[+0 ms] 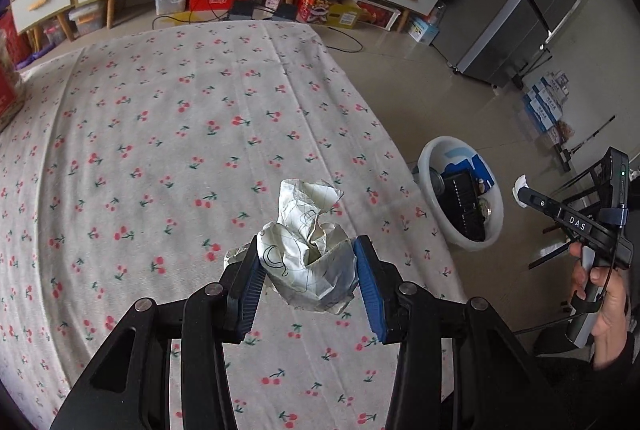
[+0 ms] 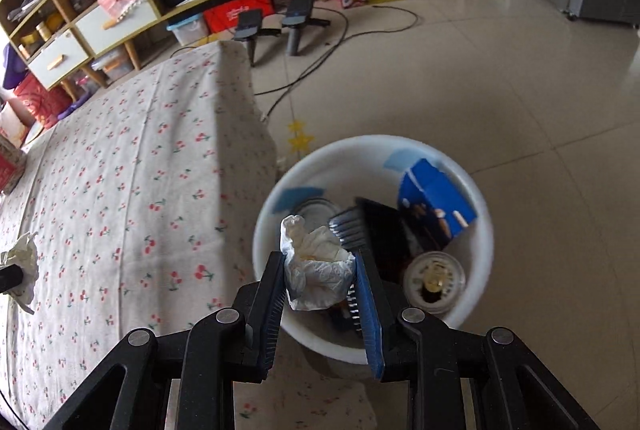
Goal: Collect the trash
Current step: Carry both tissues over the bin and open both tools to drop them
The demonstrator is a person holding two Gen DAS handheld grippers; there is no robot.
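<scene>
Right now the right gripper (image 2: 320, 284) squeezes a tissue wad (image 2: 314, 270) above the white bin (image 2: 476, 190); the left gripper (image 1: 308, 270) squeezes crumpled paper (image 1: 308, 250), which may miss from the worktop (image 1: 160, 150).

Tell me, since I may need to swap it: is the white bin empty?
Not empty. The white bin already holds a blue carton, a black tray and a round lidded container.

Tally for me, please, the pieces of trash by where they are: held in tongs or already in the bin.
Held in tongs: 2 (printed paper wad, white tissue wad)
In the bin: 3 visible (blue carton, black tray, clear cup)
Total: 5
</scene>
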